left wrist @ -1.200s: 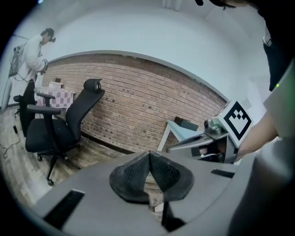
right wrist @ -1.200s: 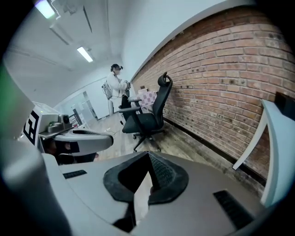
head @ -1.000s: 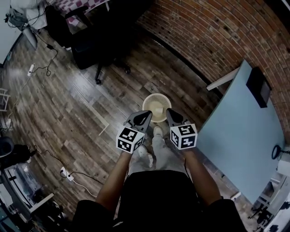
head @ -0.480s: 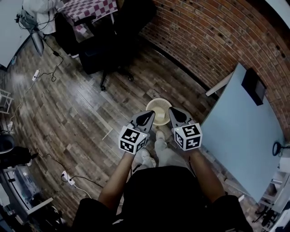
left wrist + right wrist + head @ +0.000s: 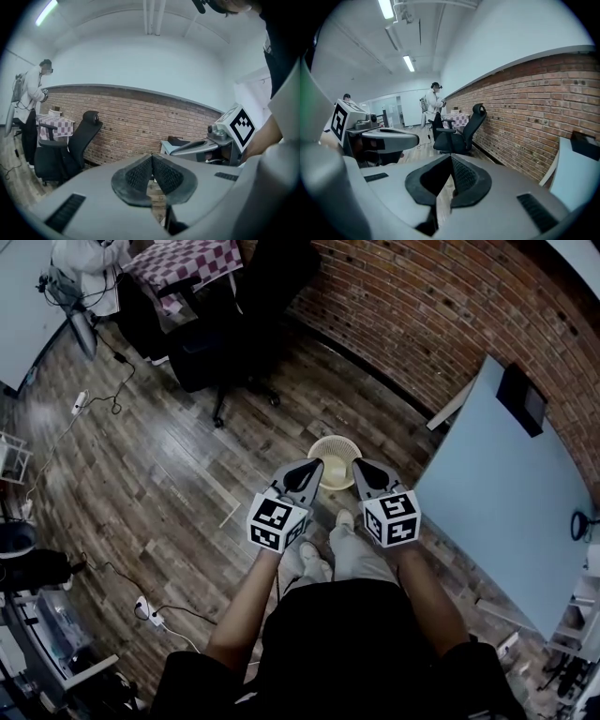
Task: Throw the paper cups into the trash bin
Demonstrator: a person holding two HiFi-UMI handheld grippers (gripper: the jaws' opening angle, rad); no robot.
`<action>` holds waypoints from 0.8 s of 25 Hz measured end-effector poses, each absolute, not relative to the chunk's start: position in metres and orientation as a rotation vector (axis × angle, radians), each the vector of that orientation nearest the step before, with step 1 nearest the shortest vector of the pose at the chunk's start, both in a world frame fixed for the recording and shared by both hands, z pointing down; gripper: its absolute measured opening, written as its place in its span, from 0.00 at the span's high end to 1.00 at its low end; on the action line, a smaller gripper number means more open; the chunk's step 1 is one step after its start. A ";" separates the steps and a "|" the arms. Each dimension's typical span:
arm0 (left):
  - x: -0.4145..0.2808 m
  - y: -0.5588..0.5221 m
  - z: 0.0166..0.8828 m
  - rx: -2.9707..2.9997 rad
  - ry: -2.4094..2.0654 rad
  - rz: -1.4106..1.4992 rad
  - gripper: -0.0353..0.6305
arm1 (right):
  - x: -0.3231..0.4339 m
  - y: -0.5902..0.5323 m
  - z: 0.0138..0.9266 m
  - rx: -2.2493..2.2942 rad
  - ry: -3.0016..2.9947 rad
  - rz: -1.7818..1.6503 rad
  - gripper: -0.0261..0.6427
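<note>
The trash bin (image 5: 330, 459) stands on the wooden floor (image 5: 178, 465), just ahead of the person's feet. The left gripper (image 5: 307, 470) and right gripper (image 5: 362, 471) hang by its near rim, each with fingers (image 5: 136, 174) pressed together on nothing. A counter (image 5: 506, 493) stands at the right, and an office chair (image 5: 234, 343) stands beyond the bin.

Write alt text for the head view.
From above, a person holds the left tool and right tool, shut and empty, side by side before a cream trash bin on a wood floor; a pale table stands at right.
</note>
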State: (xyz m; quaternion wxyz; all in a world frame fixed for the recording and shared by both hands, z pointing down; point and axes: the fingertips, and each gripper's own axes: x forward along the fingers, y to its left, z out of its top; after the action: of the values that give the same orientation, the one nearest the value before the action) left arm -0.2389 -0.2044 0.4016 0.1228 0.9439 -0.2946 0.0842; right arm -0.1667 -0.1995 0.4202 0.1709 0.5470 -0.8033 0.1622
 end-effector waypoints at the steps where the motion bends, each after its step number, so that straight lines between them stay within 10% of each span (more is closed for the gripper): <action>1: -0.239 -0.201 0.400 2.757 -0.854 0.245 0.93 | -0.168 -0.196 0.418 1.560 -2.283 0.458 0.95; 20: -0.212 -0.151 0.373 2.812 -0.889 0.218 0.93 | -0.139 -0.140 0.388 1.608 -2.326 0.415 0.95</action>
State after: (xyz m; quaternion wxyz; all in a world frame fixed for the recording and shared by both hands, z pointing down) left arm -0.2121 -0.1513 0.3726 0.0920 0.9468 -0.2994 0.0733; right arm -0.1390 -0.1405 0.3877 0.1415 0.5570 -0.8057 0.1437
